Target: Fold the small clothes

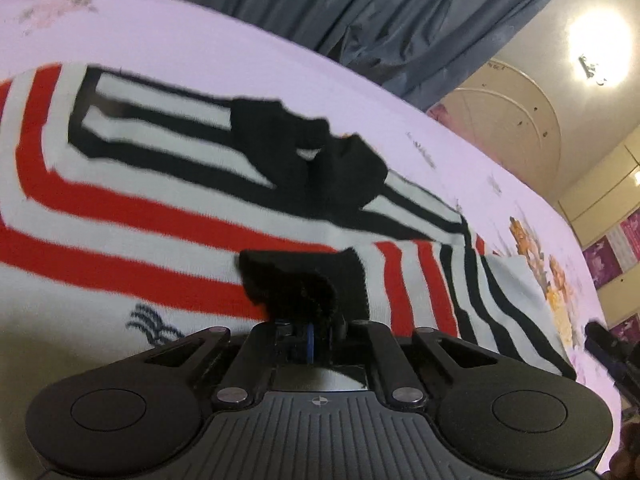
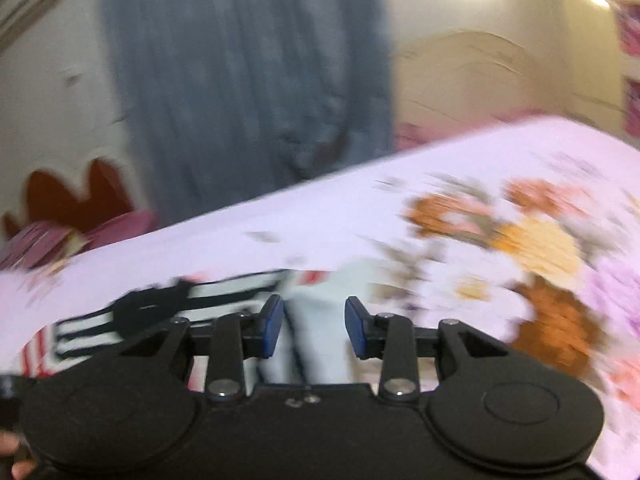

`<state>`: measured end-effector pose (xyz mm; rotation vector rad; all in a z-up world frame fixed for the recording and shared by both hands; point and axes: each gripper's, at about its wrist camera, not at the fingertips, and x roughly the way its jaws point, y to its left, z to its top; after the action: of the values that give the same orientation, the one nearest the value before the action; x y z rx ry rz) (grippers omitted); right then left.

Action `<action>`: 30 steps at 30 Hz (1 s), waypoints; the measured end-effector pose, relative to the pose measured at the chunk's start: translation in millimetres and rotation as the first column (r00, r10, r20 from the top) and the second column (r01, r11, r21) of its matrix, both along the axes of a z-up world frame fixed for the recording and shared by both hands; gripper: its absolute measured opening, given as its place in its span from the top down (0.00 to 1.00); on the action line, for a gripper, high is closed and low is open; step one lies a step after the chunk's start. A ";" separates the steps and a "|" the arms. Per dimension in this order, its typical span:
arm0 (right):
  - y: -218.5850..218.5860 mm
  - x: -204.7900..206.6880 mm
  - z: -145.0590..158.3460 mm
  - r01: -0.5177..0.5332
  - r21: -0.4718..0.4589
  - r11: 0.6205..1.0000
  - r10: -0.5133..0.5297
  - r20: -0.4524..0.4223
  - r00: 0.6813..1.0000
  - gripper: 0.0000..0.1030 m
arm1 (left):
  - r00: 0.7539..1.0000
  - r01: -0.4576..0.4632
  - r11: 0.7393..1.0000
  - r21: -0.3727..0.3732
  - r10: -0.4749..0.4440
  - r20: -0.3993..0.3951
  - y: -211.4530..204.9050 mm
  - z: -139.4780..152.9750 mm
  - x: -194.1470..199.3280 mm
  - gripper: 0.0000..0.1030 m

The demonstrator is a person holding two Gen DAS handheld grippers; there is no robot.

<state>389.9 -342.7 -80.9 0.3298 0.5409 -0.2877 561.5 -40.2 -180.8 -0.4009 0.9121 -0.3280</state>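
Observation:
A small white knit sweater (image 1: 120, 216) with red and black stripes lies spread on the bed. Its black collar (image 1: 320, 168) is bunched in the middle. My left gripper (image 1: 310, 326) is shut on a black cuff or hem piece (image 1: 304, 280) of the sweater, low over the cloth. My right gripper (image 2: 314, 326) is open, its blue pads (image 2: 271, 326) on either side of a white part of the sweater (image 2: 316, 312). The right wrist view is blurred. The right gripper's tip shows at the right edge of the left wrist view (image 1: 608, 344).
The bed has a pale pink sheet with flower prints (image 1: 280, 52), also in the right wrist view (image 2: 520, 232). Grey curtains (image 1: 400, 12) hang beyond the far bed edge. A cream headboard (image 1: 500, 116) and wall stand at the right.

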 end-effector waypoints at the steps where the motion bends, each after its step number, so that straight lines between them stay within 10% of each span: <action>1: -9.1 -3.4 -3.6 0.026 0.024 0.999 -0.026 -0.009 1.000 0.67 | 0.999 0.003 1.000 0.015 -0.003 0.032 1.3 6.6 -3.5 0.95; 6: -32.4 -10.4 -19.0 0.085 0.112 0.990 -0.081 -0.037 0.996 0.67 | 0.979 -0.095 0.989 0.111 0.073 0.190 36.2 37.7 -22.8 0.95; 13: -25.2 2.4 -34.5 0.004 0.135 0.991 0.005 -0.066 0.998 0.62 | 0.986 -0.109 0.978 0.177 0.083 0.147 47.1 18.2 -24.6 0.94; 18: -38.2 38.9 -37.0 -0.066 0.182 0.981 0.074 -0.034 0.997 0.60 | 0.977 -0.164 0.971 0.173 0.136 0.161 64.8 17.5 -22.6 0.54; 23: -58.1 99.9 -61.9 -0.135 0.299 0.945 0.156 -0.047 0.987 0.60 | 0.987 -0.130 0.983 0.130 0.116 0.114 68.5 0.1 -4.1 0.56; 25: -60.8 117.7 -73.4 -0.154 0.351 0.924 0.187 -0.063 0.980 0.61 | 0.988 -0.116 0.984 0.133 0.100 0.122 68.4 0.9 -2.9 0.94; 26: -59.9 123.5 -76.2 -0.176 0.369 0.913 0.214 -0.064 0.975 0.66 | 0.977 -0.148 0.982 0.116 0.127 0.170 71.5 5.9 -9.2 0.94; 27: -55.0 125.7 -73.5 -0.204 0.343 0.917 0.239 -0.065 0.969 0.89 | 0.959 -0.180 0.977 0.117 0.147 0.244 72.7 12.8 -19.8 0.94; 30: -30.7 120.4 -62.1 -0.263 0.113 0.958 0.273 -0.089 0.958 0.91 | 0.952 -0.192 0.958 0.212 0.129 0.278 67.2 9.4 -30.7 0.94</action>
<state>510.2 -373.4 -143.0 0.3356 0.6968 -0.0139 530.8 27.0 -171.3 -0.2029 0.6440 -0.1139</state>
